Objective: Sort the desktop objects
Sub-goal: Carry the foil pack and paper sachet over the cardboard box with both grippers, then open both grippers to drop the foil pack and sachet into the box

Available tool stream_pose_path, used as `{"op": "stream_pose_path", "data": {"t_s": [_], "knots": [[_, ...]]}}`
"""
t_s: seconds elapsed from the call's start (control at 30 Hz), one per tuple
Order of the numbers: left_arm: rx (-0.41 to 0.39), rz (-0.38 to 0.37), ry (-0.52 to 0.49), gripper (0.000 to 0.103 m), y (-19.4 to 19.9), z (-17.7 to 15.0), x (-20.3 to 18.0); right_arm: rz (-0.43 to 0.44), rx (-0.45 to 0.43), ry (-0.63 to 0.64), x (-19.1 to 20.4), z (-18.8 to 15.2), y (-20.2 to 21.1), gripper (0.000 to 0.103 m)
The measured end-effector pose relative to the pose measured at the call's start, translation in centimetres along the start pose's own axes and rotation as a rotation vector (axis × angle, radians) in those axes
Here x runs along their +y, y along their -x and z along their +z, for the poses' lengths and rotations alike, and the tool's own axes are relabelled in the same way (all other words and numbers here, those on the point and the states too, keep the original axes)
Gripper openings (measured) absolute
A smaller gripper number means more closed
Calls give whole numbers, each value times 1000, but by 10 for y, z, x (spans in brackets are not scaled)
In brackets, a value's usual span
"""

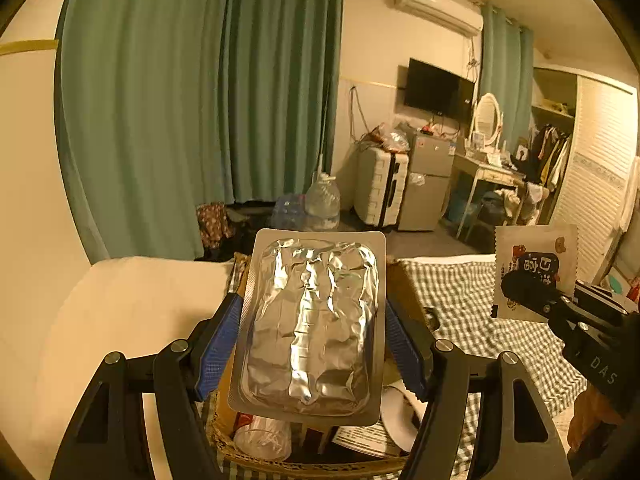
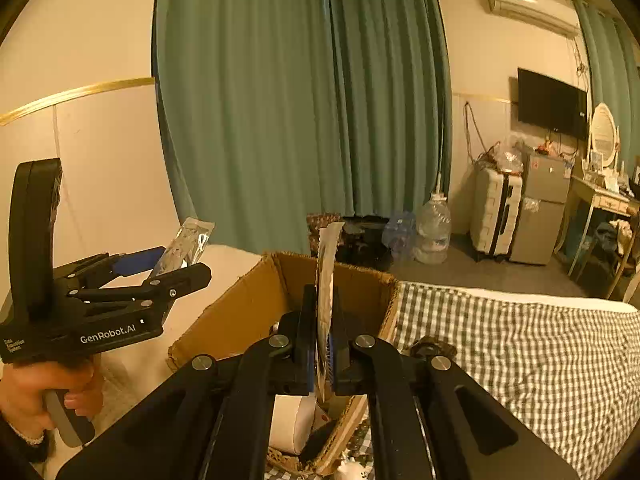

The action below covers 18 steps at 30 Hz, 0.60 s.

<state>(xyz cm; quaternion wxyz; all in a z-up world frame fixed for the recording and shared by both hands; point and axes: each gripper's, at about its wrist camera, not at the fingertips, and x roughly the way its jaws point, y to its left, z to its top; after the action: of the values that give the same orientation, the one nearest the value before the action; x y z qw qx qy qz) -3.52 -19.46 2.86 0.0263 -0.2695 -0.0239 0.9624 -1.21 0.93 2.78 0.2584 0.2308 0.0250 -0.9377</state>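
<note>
My left gripper (image 1: pixel 314 334) is shut on a silver foil blister pack (image 1: pixel 312 328), held flat above an open cardboard box (image 1: pixel 404 288). The box holds a plastic cup (image 1: pixel 262 438), papers and a white roll. My right gripper (image 2: pixel 323 346) is shut on a flat white sachet (image 2: pixel 326 276), seen edge-on, above the same box (image 2: pixel 248 304). In the left wrist view the right gripper (image 1: pixel 520 286) shows at the right with the sachet's printed face (image 1: pixel 538 248). In the right wrist view the left gripper (image 2: pixel 176 264) shows at the left with the blister pack (image 2: pixel 188 242).
The box sits on a bed with a green checked sheet (image 2: pixel 520 352) and a cream pillow (image 1: pixel 120 320). Beyond are green curtains (image 1: pixel 200 100), water bottles (image 1: pixel 322 202), a suitcase (image 1: pixel 380 188), a small fridge (image 1: pixel 430 184) and a dressing table (image 1: pixel 492 172).
</note>
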Motion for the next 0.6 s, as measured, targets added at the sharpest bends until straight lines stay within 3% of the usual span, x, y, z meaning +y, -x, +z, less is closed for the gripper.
{"op": "stream_pose_path", "data": {"t_s": [0.6], "knots": [[161,38,13,72,-67,-17,8,83,139,7,-11,-25,-90,4]]}}
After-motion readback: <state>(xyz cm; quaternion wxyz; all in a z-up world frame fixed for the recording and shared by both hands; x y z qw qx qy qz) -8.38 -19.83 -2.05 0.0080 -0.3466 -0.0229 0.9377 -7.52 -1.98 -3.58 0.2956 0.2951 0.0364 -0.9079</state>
